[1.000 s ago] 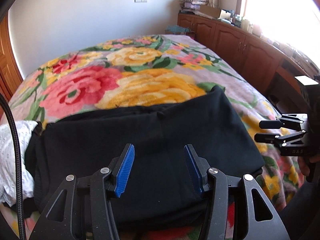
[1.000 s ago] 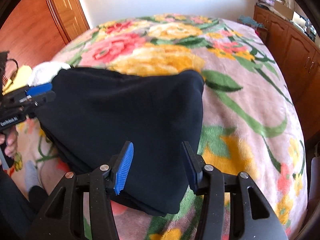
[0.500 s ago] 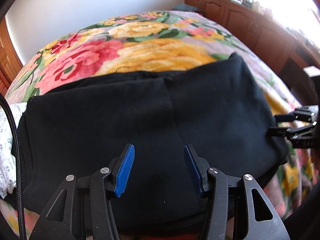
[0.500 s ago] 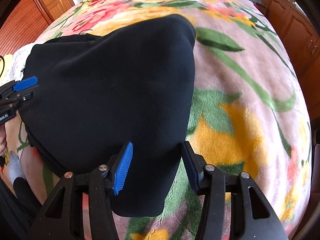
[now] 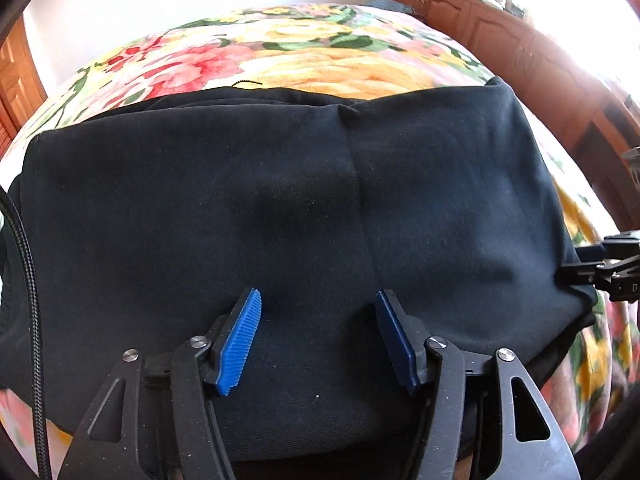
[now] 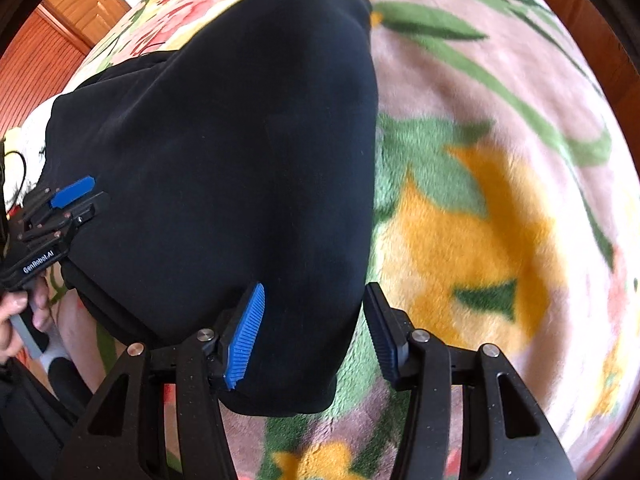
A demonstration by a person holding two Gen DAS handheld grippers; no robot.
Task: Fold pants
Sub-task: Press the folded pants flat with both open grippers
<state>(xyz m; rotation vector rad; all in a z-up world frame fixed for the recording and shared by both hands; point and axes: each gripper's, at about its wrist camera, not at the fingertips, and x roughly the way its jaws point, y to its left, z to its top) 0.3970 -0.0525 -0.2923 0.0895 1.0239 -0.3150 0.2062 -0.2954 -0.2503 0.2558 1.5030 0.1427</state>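
Black pants (image 5: 320,180) lie folded into a broad block on a floral blanket (image 5: 320,68). My left gripper (image 5: 319,294) hangs just above the near middle of the cloth. Its jaws are opening and the pads grip nothing. In the right wrist view the pants (image 6: 240,140) fill the left half of the picture. My right gripper (image 6: 315,286) stands open over their near right corner, one finger above the cloth and the other above the blanket (image 6: 480,200). The right gripper (image 5: 572,266) also shows at the pants' right edge, and the left gripper (image 6: 94,196) at their left side.
Wooden cabinets (image 5: 500,12) run along the bed's right side and a wooden door (image 6: 60,40) stands to the left. White cloth (image 6: 32,140) lies beside the pants. A person's hand (image 6: 24,312) holds the left gripper's handle. A black cable (image 5: 28,280) hangs at the left.
Both grippers have come down closer to the pants, which now fill more of each view. The left gripper's blue pads stand wider apart than before.
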